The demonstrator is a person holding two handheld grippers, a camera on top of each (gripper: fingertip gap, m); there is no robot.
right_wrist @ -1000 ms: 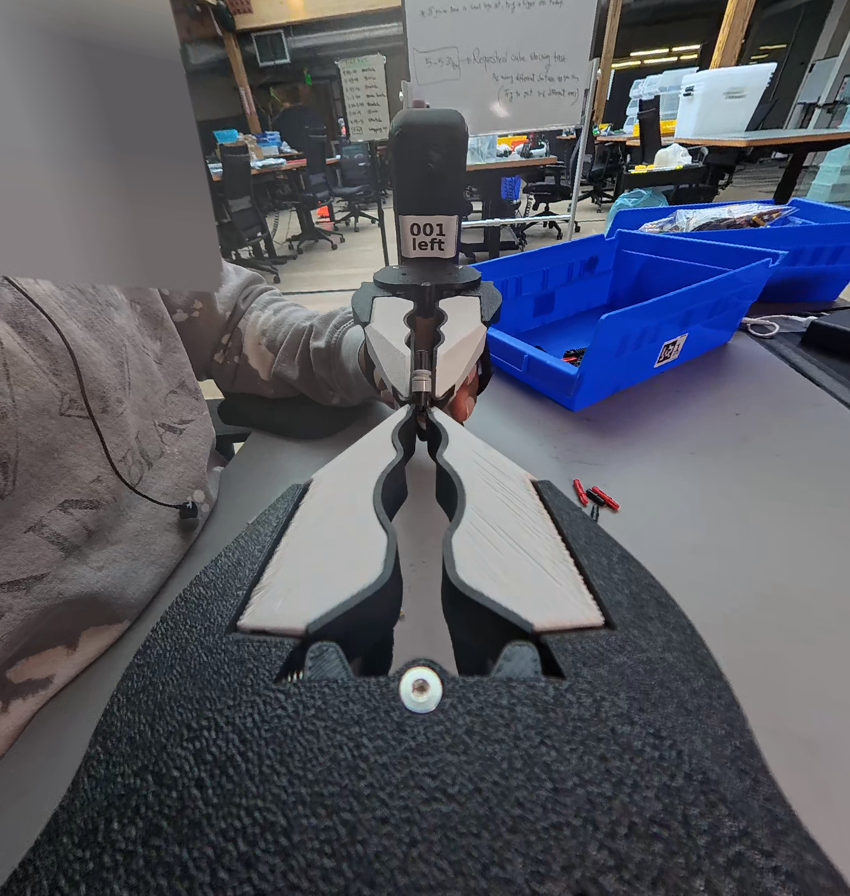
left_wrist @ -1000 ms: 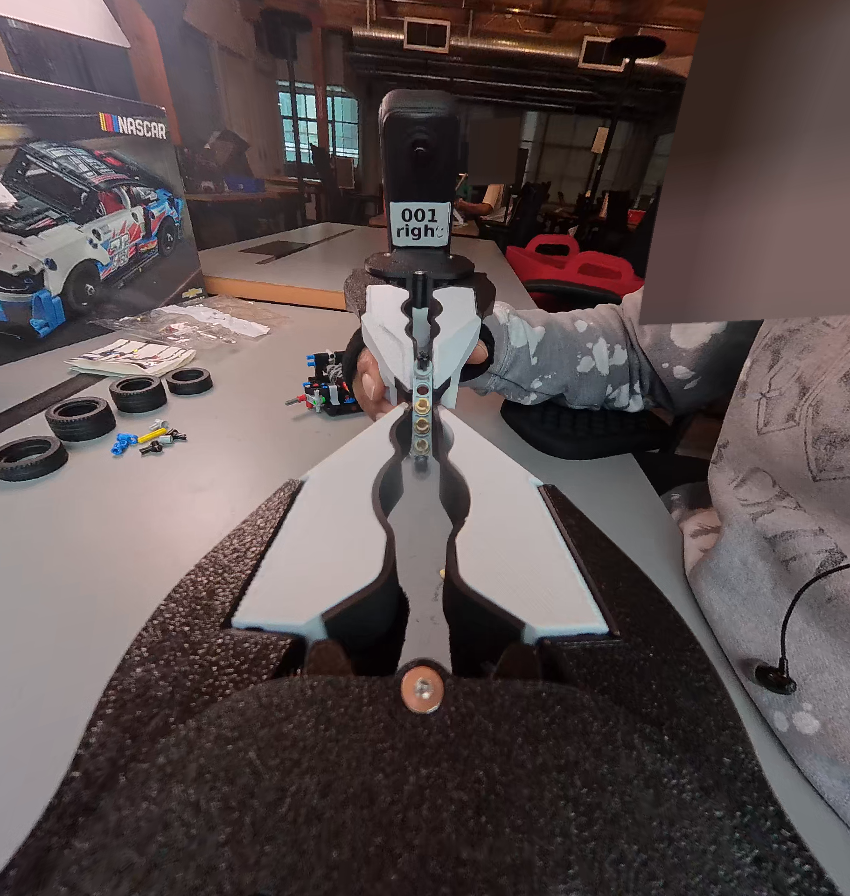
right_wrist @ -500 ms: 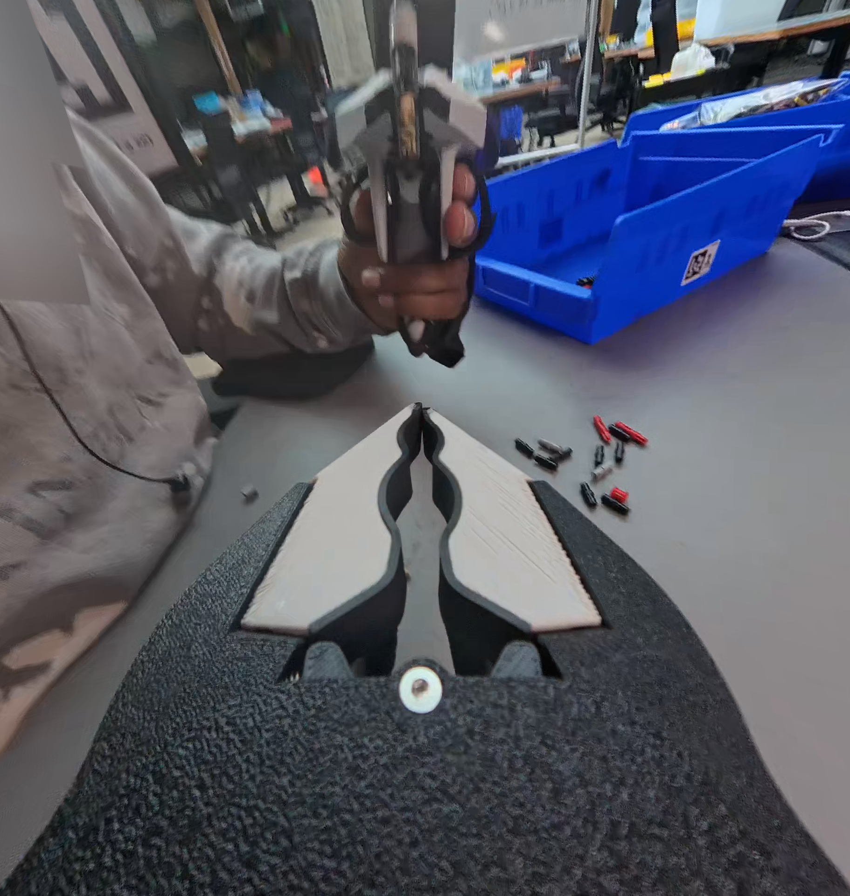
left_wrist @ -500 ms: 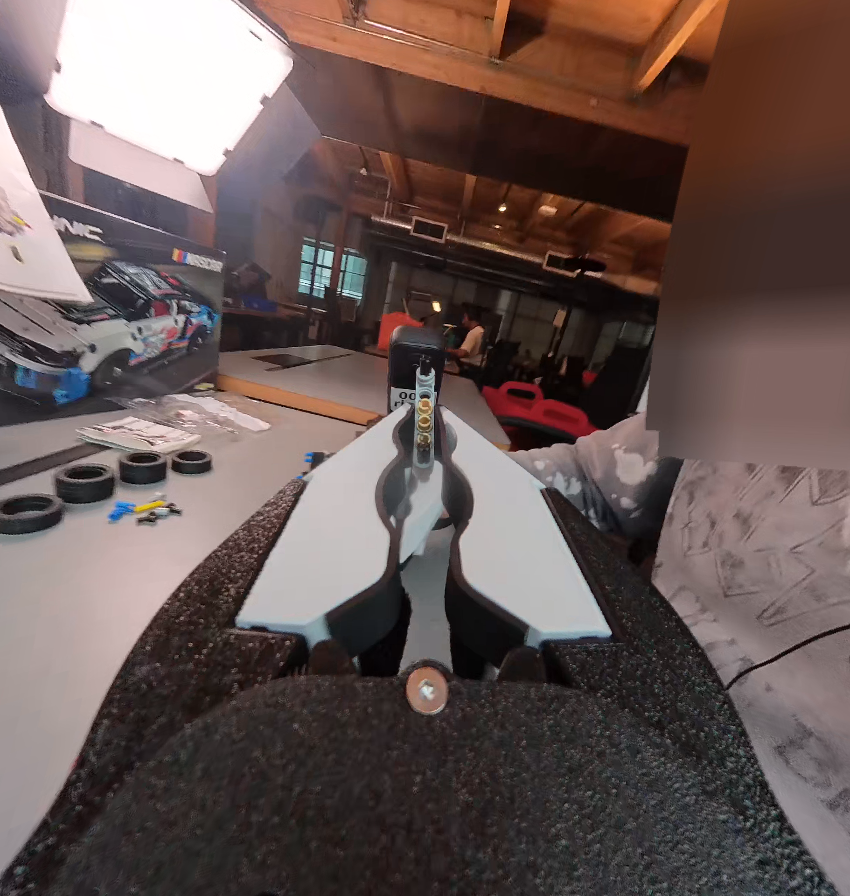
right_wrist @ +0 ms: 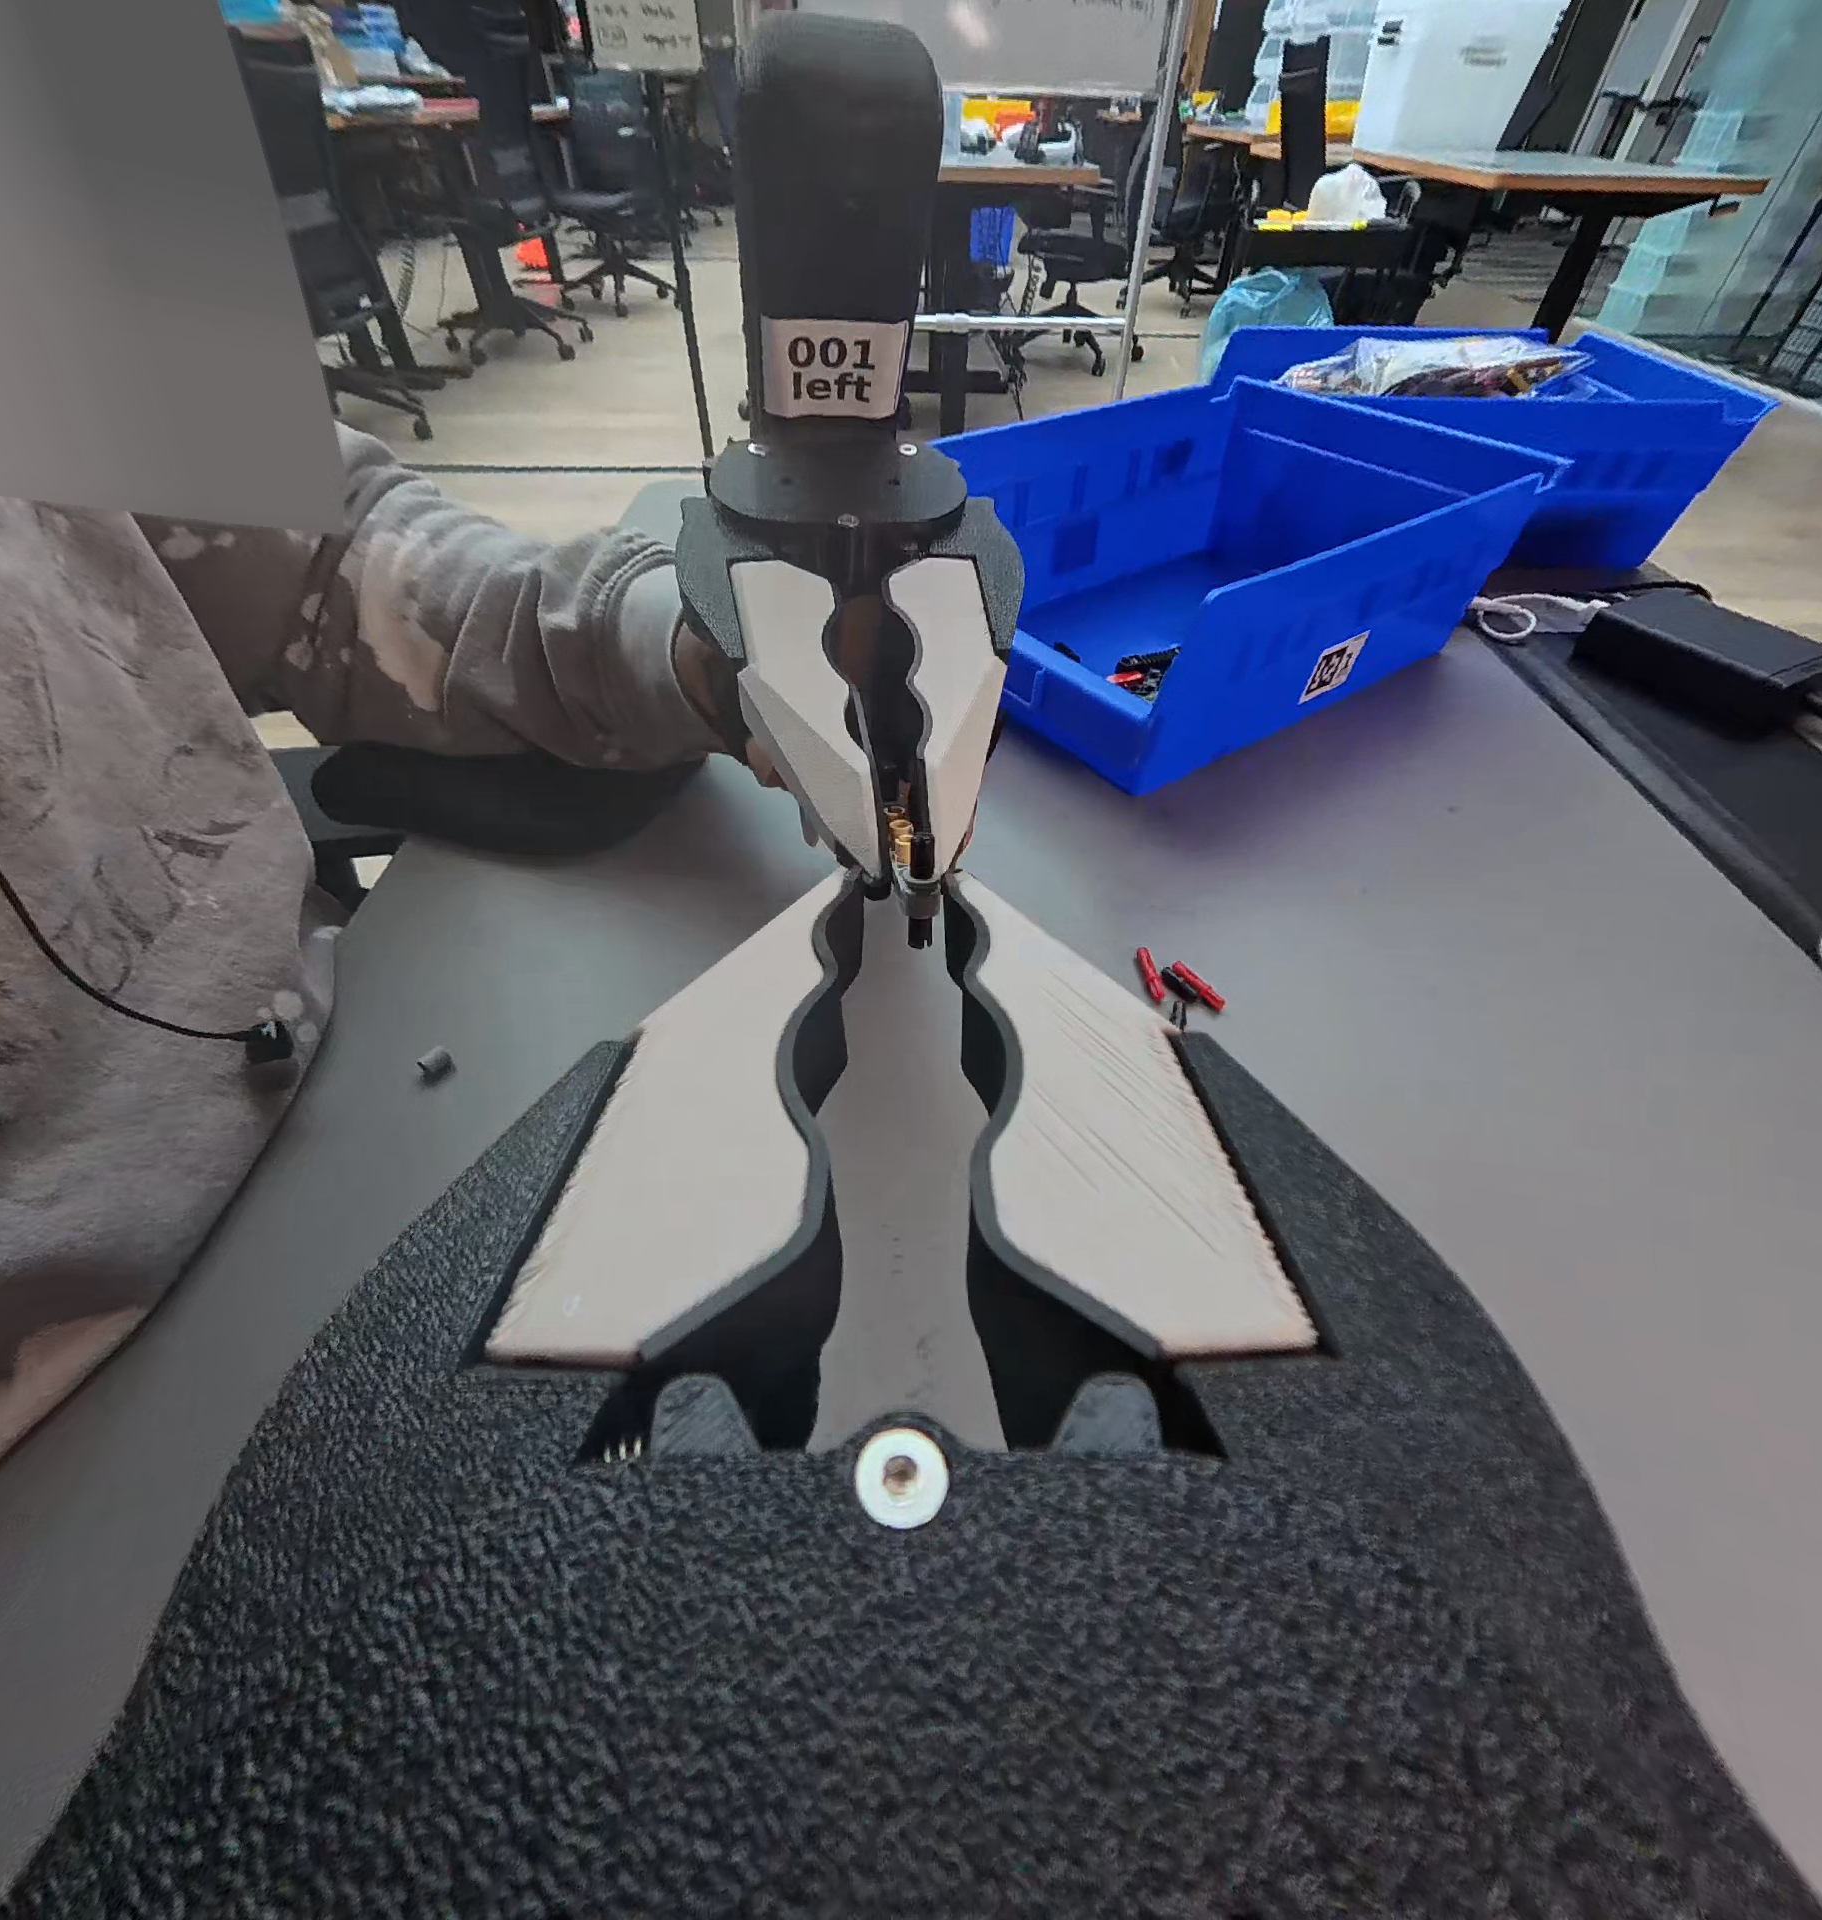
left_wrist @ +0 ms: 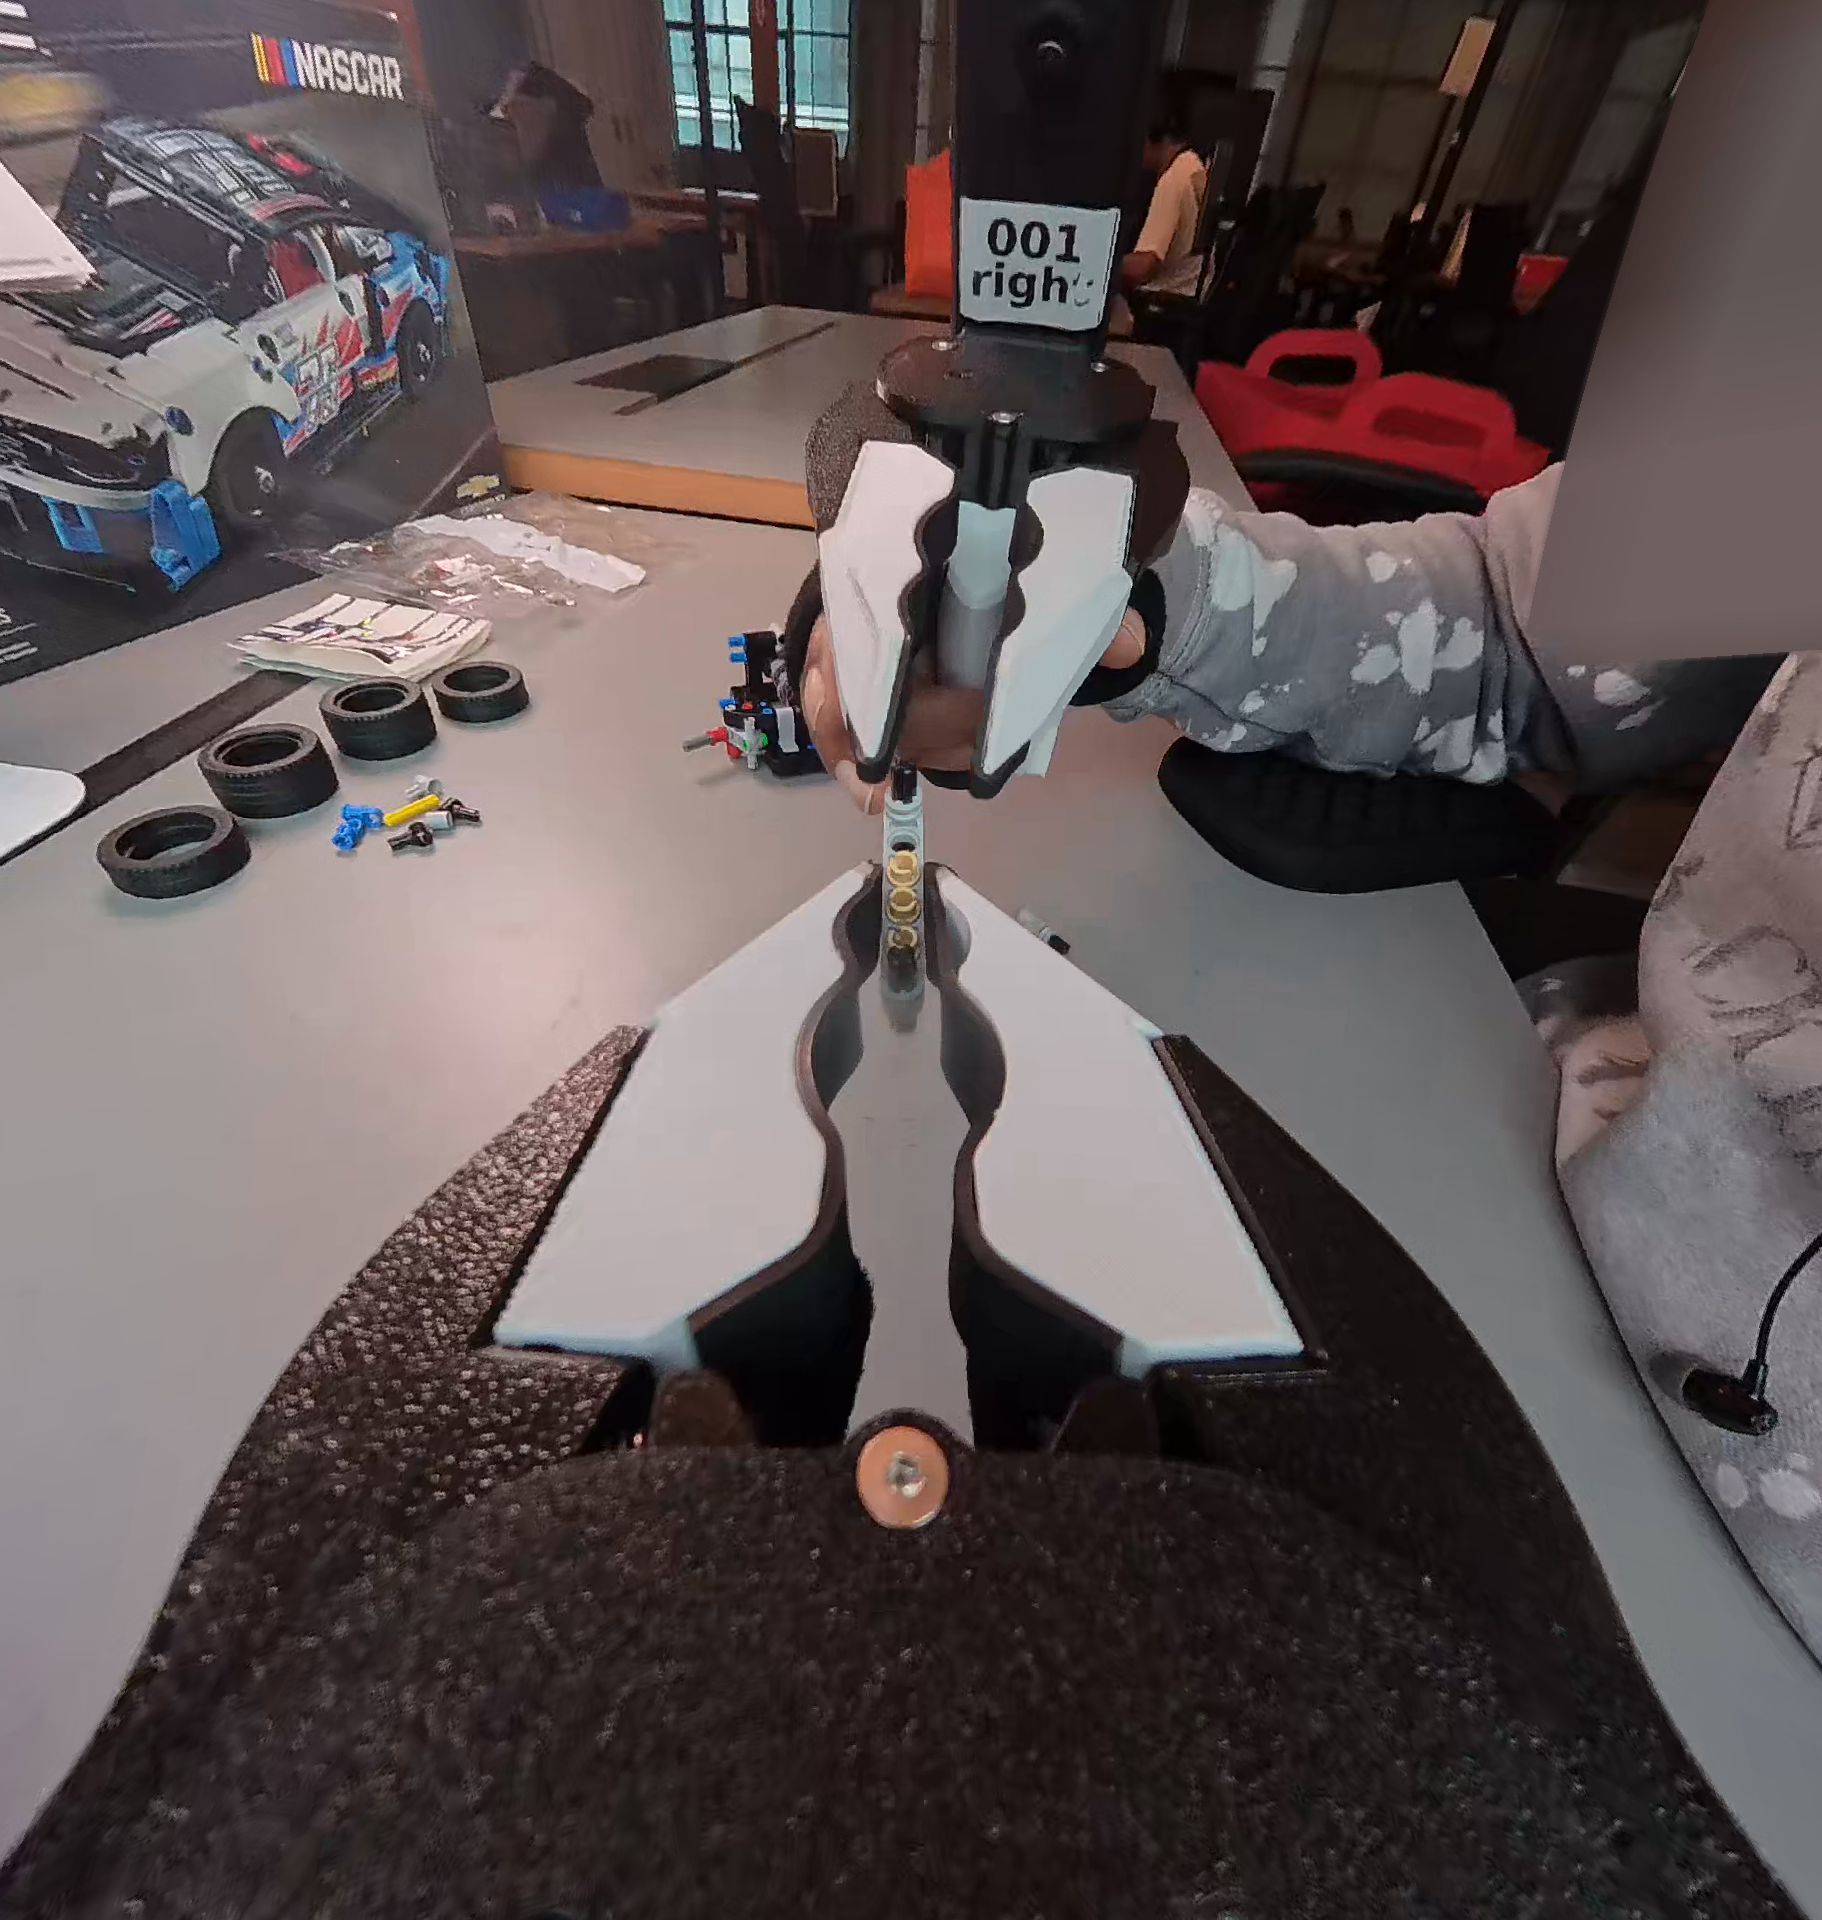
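My left gripper is shut on a short grey holed beam with tan pins in its holes, held above the grey table. My right gripper faces it tip to tip, its jaws slightly apart around a black pin that sticks out of the beam's far end. In the left wrist view the right gripper hangs just above the beam, with the black pin between its tips. In the right wrist view the left gripper points down at me, held by a hand in a grey sleeve.
Several black tyres, small loose parts, a sticker sheet, a part-built model and a car-set box lie left. Red and black pins, a small grey piece, blue bins and a black power brick lie right.
The two grippers drew apart half a second ago, the left one lifted, the right one over loose pins. They are tip to tip again, with a black pin at the beam's end and the right jaws apart.
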